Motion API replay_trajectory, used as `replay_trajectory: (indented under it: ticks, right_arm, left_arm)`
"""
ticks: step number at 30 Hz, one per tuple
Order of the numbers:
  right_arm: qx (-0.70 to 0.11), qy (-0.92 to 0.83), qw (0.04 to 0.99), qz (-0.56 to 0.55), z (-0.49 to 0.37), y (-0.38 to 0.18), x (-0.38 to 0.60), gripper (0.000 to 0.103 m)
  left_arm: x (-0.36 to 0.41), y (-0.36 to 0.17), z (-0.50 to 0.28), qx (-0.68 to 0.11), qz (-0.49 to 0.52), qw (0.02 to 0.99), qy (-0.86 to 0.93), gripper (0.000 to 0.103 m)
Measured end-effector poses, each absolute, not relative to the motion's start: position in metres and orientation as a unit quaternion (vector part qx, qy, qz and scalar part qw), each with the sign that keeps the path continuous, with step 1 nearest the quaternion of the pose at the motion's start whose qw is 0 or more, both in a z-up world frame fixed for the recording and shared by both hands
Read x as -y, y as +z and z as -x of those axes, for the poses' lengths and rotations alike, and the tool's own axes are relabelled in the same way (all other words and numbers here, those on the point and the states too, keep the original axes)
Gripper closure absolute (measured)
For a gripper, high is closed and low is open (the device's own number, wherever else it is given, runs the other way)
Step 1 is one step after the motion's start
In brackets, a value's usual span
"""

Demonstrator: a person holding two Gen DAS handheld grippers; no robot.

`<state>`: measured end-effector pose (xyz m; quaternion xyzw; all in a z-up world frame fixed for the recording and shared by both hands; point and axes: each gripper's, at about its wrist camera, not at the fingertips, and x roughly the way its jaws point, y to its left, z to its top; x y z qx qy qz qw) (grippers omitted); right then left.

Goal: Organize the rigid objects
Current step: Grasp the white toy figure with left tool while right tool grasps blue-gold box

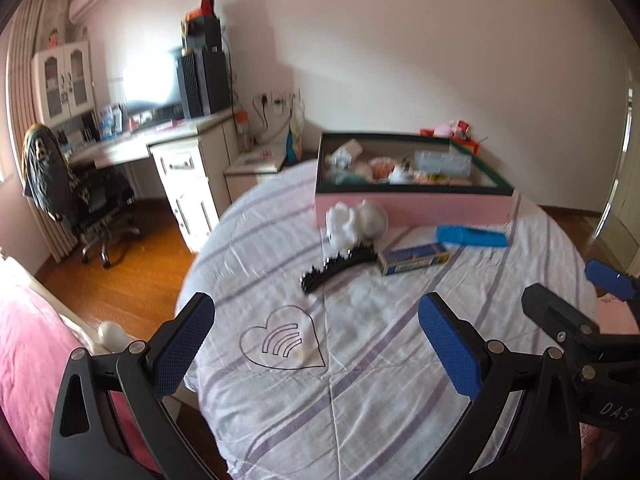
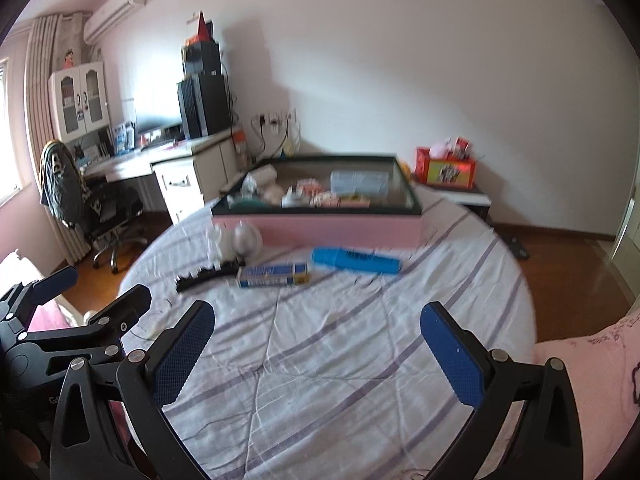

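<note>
A pink box [image 1: 412, 205] [image 2: 320, 230] with a dark rim holds several small items at the far side of the striped bed [image 1: 360, 360] [image 2: 340, 340]. In front of it lie a white fluffy thing with a pale ball [image 1: 356, 222] [image 2: 236, 242], a black hair clip [image 1: 338, 266] [image 2: 208, 272], a small blue-and-white carton [image 1: 414, 259] [image 2: 274, 274] and a blue oblong case [image 1: 472, 236] [image 2: 356, 260]. My left gripper [image 1: 316, 332] is open and empty, short of the clip. My right gripper [image 2: 316, 340] is open and empty, short of the carton.
A heart drawing with a small pale piece [image 1: 284, 342] lies on the sheet. A desk [image 1: 160, 136], an office chair [image 1: 80, 200] and wooden floor [image 1: 132, 280] are to the left. A side table with a red box [image 2: 446, 172] stands at the right. A pink cover [image 2: 580, 380] lies near right.
</note>
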<state>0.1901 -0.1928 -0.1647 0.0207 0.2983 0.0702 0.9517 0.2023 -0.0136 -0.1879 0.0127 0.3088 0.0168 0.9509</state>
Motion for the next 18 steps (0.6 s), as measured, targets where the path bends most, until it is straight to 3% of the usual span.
replay_trajectory:
  ticks: [18]
  right_arm:
    - [-0.347, 0.041, 0.937, -0.022, -0.301, -0.193, 0.206, 0.0]
  left_arm:
    - [0.03, -0.21, -0.327, -0.367, -0.005, 0.93, -0.005, 0.0]
